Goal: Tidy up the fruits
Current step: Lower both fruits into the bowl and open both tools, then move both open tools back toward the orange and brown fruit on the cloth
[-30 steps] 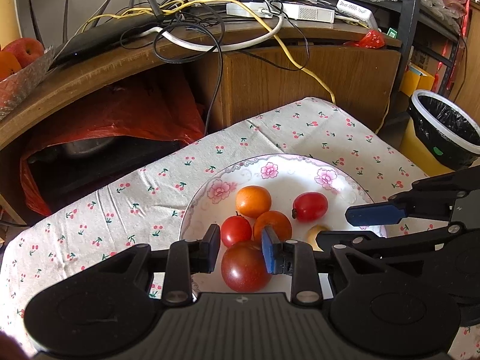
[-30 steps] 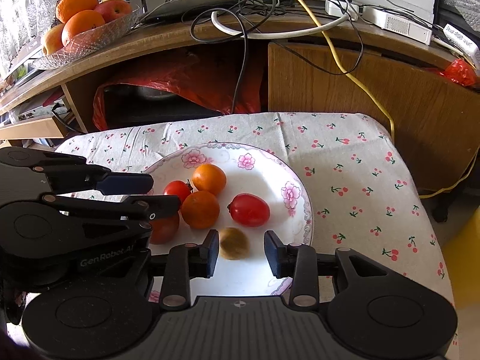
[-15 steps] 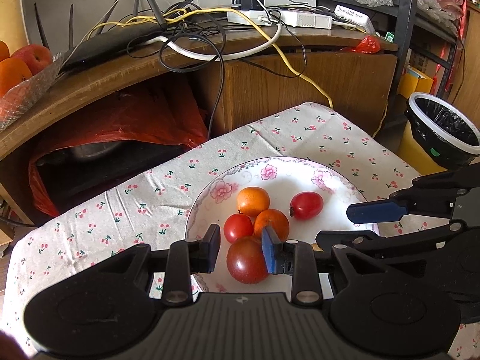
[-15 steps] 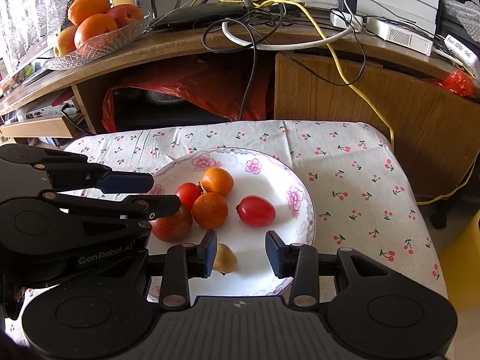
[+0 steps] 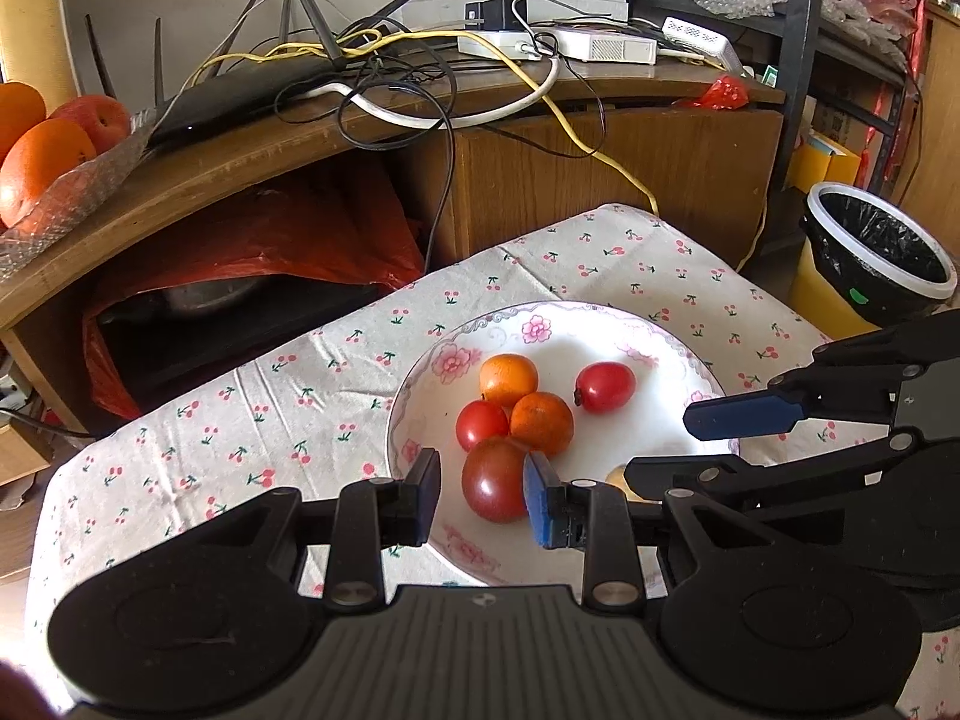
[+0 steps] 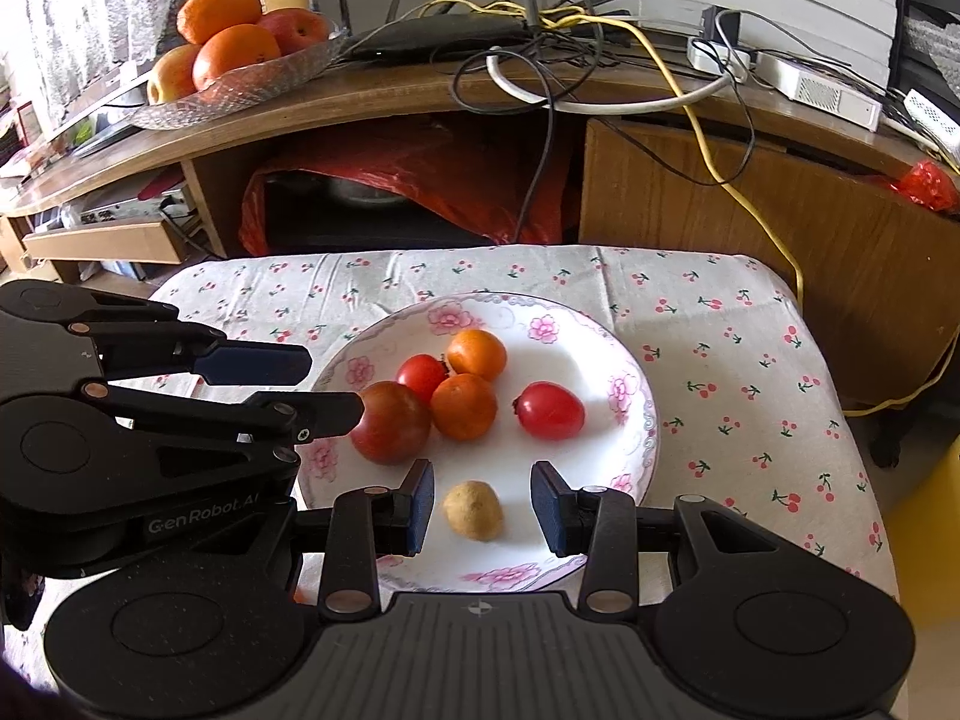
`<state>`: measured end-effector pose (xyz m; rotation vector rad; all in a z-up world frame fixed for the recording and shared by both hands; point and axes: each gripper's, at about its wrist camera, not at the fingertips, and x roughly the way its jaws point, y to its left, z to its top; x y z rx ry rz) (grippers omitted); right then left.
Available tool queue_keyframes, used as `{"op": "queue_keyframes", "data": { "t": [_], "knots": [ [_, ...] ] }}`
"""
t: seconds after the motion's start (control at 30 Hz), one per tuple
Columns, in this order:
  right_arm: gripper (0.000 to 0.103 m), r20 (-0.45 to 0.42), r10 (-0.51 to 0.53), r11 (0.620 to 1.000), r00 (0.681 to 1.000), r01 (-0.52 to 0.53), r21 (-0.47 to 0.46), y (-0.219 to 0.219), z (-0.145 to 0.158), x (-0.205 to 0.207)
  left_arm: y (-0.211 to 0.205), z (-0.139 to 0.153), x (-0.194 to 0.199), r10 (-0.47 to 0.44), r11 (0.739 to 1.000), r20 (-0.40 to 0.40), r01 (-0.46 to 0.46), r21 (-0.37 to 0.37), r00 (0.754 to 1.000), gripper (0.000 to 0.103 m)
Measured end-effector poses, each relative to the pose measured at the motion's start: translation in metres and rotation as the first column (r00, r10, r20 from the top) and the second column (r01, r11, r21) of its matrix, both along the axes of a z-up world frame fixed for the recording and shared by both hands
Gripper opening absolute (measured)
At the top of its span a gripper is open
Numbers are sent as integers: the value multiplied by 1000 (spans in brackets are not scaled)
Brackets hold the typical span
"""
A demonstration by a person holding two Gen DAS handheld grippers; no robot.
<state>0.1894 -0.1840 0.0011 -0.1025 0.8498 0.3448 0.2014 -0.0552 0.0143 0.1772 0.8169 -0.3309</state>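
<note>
Your left gripper (image 5: 480, 495) is open, jaws straddling the big dark-red tomato (image 5: 495, 479) at the near-left part of the plate (image 5: 420, 414). The blue pad looks close to or touching the tomato's right side; the black pad stands clear on the left. Can't tell if there's real contact.

Your right gripper (image 6: 482, 507) is open too, jaws either side of the small yellowish-brown fruit (image 6: 473, 510) near the plate's near rim, with gaps both sides, nothing gripped.

Rest of the plate: small red tomato (image 6: 421, 376) just behind the big one, two oranges next to it, the nearer orange (image 6: 463, 407) touching the big tomato and the farther orange (image 6: 476, 354) behind it. Oval red tomato (image 6: 549, 410) sits apart, toward the plate's right.

Plate sits mid-way on the cherry-print tablecloth (image 6: 720, 324), closer to the near edge.

Beyond it: wooden desk (image 6: 420, 90) with a tangle of cables (image 6: 540, 30), and a glass dish of oranges and apples (image 6: 240, 60) at its left end. Black-lined bin (image 5: 879, 258) off the table's right side.
</note>
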Motion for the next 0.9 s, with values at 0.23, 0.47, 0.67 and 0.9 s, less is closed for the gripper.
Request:
{"op": "queue_keyframes", "data": {
  "t": [0.23, 0.47, 0.67, 0.9],
  "knots": [
    [34, -4, 33, 999, 999, -33, -3, 6, 3, -11, 6, 3, -14, -3, 1000, 0, 3, 12, 1000, 38],
    [34, -15, 63, 998, 998, -63, -5, 10, 2, -21, 8, 4, -27, -16, 1000, -4, 16, 25, 1000, 38],
    [34, -23, 77, 997, 997, -77, -8, 12, 1, -28, 10, 4, -35, -21, 999, -9, 22, 34, 1000, 38],
    [34, -24, 95, 995, 995, -95, -7, 15, 2, -33, 14, 5, -42, -20, 999, -12, 20, 32, 1000, 38]
  ]
}}
